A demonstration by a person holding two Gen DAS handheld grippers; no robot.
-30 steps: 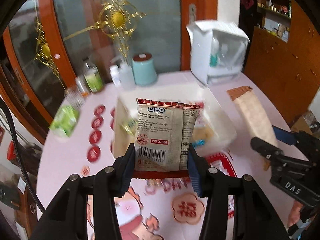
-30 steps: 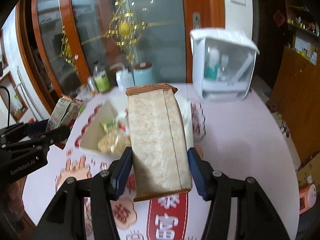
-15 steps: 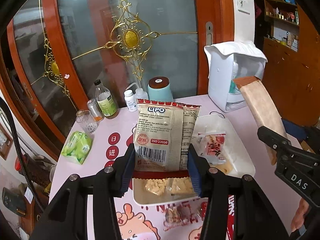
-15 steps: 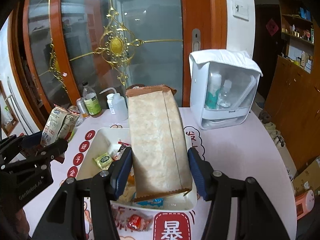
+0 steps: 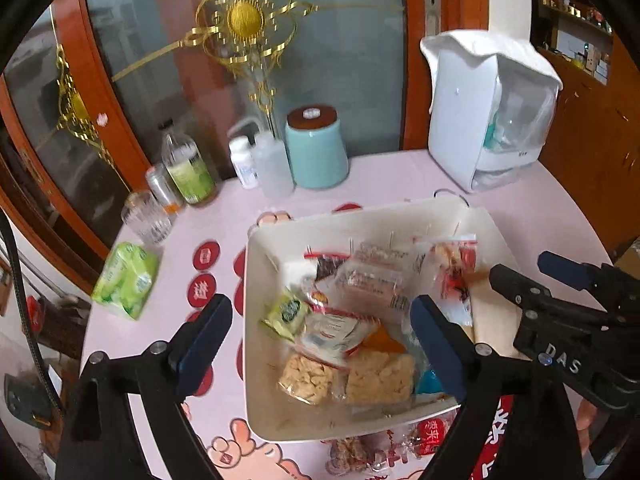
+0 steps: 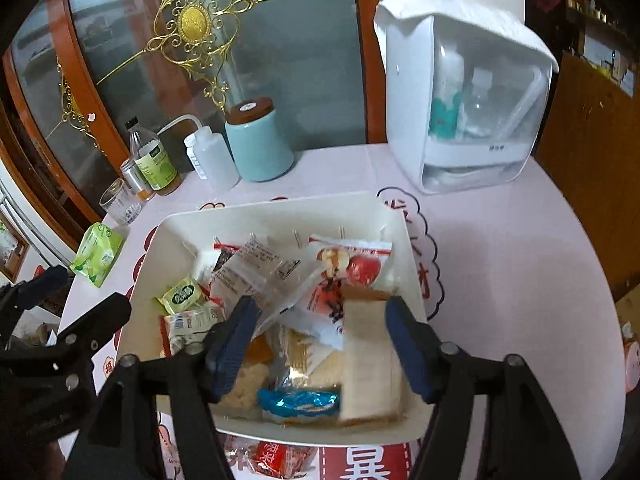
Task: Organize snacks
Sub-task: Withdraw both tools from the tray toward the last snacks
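Note:
A white tray full of wrapped snacks sits on the pink tablecloth. My left gripper hangs over its left half with jaws opening wide and nothing between the pads. The red-edged LIPO packet lies loose in the tray below it. My right gripper is over the tray's near right part, jaws opening. The tan packet lies in the tray between its fingers, near the right pad, with the left pad well clear of it. Each gripper shows in the other's view, the right and the left.
A teal canister, white bottles, a green-label bottle and a glass stand behind the tray. A white lidded box is at back right. A green tissue pack lies left. Loose red snacks lie before the tray.
Both grippers came forward and down over the tray and opened. The LIPO packet left the left jaws and the tan packet left the right jaws; both now lie in the tray.

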